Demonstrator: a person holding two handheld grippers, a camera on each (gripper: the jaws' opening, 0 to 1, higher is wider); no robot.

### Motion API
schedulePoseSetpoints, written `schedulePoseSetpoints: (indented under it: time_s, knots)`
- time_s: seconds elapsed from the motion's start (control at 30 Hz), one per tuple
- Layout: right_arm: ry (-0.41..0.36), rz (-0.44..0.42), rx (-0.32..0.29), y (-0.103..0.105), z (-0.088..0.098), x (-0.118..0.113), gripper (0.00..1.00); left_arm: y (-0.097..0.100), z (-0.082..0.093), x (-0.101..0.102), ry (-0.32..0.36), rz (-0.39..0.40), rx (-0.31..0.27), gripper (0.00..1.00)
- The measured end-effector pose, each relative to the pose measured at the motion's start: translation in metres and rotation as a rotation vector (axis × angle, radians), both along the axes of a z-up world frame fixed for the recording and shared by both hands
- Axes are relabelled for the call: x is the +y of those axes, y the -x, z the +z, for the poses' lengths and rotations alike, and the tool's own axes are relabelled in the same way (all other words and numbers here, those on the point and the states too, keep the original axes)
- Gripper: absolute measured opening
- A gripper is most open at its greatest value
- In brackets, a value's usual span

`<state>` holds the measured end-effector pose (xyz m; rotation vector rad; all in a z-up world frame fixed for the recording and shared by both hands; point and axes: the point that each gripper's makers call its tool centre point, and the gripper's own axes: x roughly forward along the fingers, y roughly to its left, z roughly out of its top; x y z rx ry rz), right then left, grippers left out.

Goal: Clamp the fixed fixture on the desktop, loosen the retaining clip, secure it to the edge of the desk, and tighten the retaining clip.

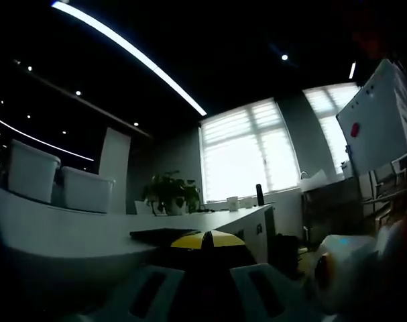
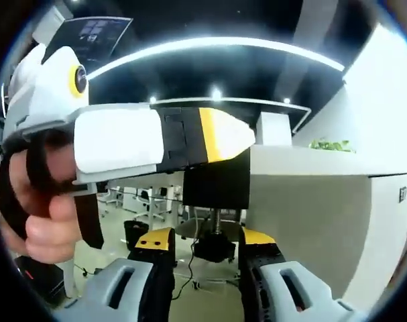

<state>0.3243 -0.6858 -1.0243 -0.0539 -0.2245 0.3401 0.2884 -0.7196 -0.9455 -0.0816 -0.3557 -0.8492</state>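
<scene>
left gripper [image 2: 240,137] is clamped on the black fixture [image 2: 216,180] at the counter [image 2: 310,201] edge; right gripper [image 2: 206,258] sits below it, jaws parted around the screw [image 2: 215,225]

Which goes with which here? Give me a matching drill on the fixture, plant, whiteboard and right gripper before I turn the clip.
Things:
1 fixture
2 potted plant
3 whiteboard
4 right gripper

States:
A green, on the desk
B jaws apart
C black, at the desk's edge
D white, with a red spot

Pairs: 1-C, 2-A, 3-D, 4-B
</scene>
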Motion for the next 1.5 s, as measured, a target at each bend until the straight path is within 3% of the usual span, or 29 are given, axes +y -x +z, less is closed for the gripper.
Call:
schedulePoseSetpoints:
  time_s: [0.47,0.57,0.93,1.27,1.5]
  knots:
    - [-0.004,-0.03,-0.011,-0.012,0.0,-0.005,0.24,0.001,0.0,0.0,0.005,-0.005,-0.005,0.02]
    - [0.029,0.008,-0.038,-0.01,0.002,-0.002,0.2,0.0,-0.001,0.0,0.001,-0.006,-0.004,0.02]
    - [0.0,0.087,-0.04,-0.009,0.003,-0.003,0.2,0.0,-0.003,-0.002,0.002,-0.012,0.0,0.02]
    - [0.031,0.263,-0.047,-0.01,0.002,0.0,0.2,-0.002,-0.003,0.0,0.009,-0.016,0.002,0.02]
    - [0.122,0.429,-0.067,-0.007,0.001,0.005,0.2,-0.002,-0.003,0.0,0.01,-0.017,-0.001,0.02]
